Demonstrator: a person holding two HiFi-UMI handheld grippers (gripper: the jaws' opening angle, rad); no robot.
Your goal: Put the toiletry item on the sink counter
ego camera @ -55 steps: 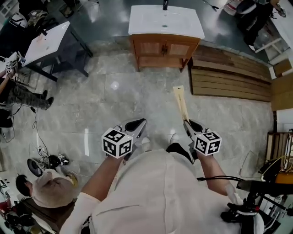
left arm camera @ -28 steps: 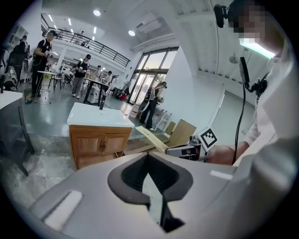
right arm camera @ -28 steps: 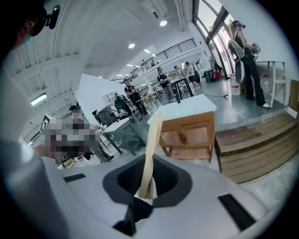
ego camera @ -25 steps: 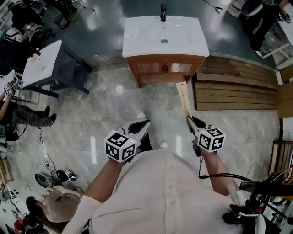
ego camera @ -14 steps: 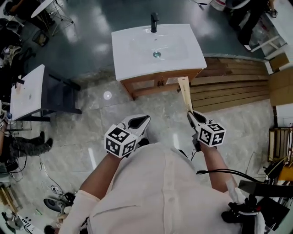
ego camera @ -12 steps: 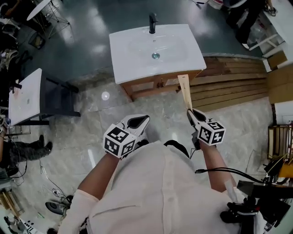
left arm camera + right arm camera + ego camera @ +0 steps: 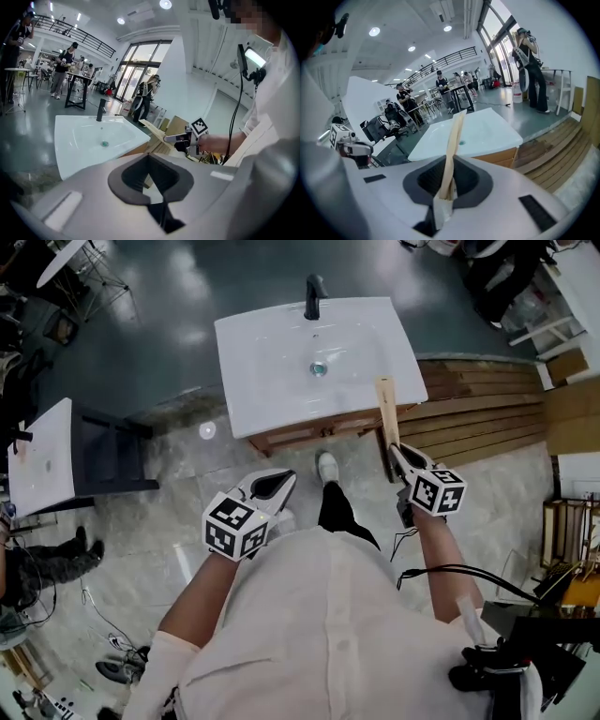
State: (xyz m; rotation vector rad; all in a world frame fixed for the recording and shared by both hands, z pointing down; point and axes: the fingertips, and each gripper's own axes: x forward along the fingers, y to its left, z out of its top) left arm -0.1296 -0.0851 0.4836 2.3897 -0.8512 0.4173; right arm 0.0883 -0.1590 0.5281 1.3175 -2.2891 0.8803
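A long, flat tan toiletry item sticks forward out of my right gripper, which is shut on its near end. Its far tip reaches over the right front corner of the white sink counter. The counter has a basin with a drain and a black faucet at the back. My left gripper hangs in front of the counter, shut with nothing in it. The left gripper view also catches the item beside the counter.
The counter rests on a wooden cabinet. Wooden planks lie stacked on the floor to its right. A second white-topped table stands to the left. The person's shoe is just before the cabinet. People stand in the background.
The person has walked up to the sink, which now lies much closer. The item's tip, earlier over the floor, now reaches the counter's right front corner. Both grippers kept their states.
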